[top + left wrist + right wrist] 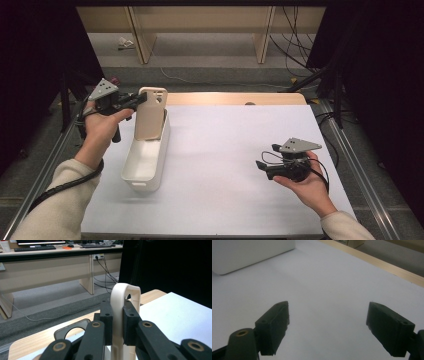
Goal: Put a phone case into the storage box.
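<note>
On the table [240, 165], the left gripper [141, 99] covers the phone case's [151, 117] edge.

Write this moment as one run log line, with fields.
left gripper: shut on phone case | case: upright over white bin | right gripper: open, nothing held, above table

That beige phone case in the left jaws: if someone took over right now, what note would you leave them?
Left gripper: jaws shut on the top edge of the beige phone case, holding it upright with its lower end inside the white bin.
Right gripper: jaws open, nothing between them, held low over the white table, well apart from the bin.
Done: the case is gripped and standing in the bin.
Left: probably either lower it in and let go, or lift it out; I cannot tell which. A dark case lies below the left jaws.
</note>
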`<state>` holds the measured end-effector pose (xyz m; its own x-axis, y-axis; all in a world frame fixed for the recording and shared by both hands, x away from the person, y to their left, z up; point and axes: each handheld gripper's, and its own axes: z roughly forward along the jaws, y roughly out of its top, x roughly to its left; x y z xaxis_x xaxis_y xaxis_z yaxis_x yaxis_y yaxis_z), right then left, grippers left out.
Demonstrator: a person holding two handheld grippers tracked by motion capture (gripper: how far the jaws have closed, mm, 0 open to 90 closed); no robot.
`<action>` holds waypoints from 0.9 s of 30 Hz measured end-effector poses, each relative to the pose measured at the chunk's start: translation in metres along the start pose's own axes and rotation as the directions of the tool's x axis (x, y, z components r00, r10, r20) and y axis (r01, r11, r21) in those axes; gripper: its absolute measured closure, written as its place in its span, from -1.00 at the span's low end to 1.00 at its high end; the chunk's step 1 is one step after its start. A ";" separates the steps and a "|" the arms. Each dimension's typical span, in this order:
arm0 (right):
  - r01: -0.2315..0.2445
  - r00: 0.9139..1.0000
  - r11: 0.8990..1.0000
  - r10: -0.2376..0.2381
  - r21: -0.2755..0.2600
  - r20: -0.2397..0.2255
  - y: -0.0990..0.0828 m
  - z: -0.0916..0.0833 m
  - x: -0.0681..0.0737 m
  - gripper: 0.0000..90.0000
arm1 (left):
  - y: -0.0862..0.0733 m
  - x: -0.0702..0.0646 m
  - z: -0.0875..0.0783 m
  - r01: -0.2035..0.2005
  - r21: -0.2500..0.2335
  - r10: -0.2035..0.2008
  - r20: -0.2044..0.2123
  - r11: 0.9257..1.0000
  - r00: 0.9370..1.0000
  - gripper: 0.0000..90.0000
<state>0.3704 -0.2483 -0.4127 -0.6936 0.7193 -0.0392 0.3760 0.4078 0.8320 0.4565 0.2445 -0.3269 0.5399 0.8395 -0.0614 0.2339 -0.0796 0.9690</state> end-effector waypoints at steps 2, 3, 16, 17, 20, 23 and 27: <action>0.000 1.000 1.000 0.000 0.000 0.000 0.000 0.000 0.000 -0.57 | 0.000 0.001 0.002 -0.001 -0.001 0.001 -0.001 1.000 1.000 0.80; 0.000 1.000 1.000 0.000 0.000 0.000 0.000 0.000 0.000 -0.57 | -0.001 0.002 0.002 0.002 -0.003 -0.002 -0.002 1.000 1.000 0.80; -0.002 1.000 1.000 0.002 -0.003 0.000 0.000 0.000 0.000 -0.56 | -0.004 0.008 0.013 0.003 -0.003 -0.003 -0.010 1.000 1.000 0.80; -0.002 1.000 1.000 0.002 -0.004 0.000 0.000 0.000 0.000 -0.56 | -0.004 0.009 0.014 0.002 -0.003 -0.002 -0.010 1.000 1.000 0.80; -0.002 1.000 1.000 0.002 -0.004 0.000 0.000 0.000 -0.001 -0.57 | -0.004 0.011 0.015 0.002 -0.002 -0.002 -0.013 1.000 1.000 0.80; -0.003 1.000 1.000 0.003 -0.003 0.000 0.000 0.000 0.000 -0.56 | -0.004 0.012 0.017 0.000 0.000 0.000 -0.012 1.000 1.000 0.80; -0.003 1.000 1.000 0.003 -0.003 0.000 0.000 0.000 0.000 -0.57 | -0.006 0.015 0.020 0.003 0.004 -0.003 -0.017 1.000 1.000 0.80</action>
<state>0.3705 -0.2487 -0.4127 -0.6928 0.7202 -0.0366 0.3759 0.4040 0.8340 0.4796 0.2466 -0.3383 0.5253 0.8488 -0.0600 0.2387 -0.0793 0.9678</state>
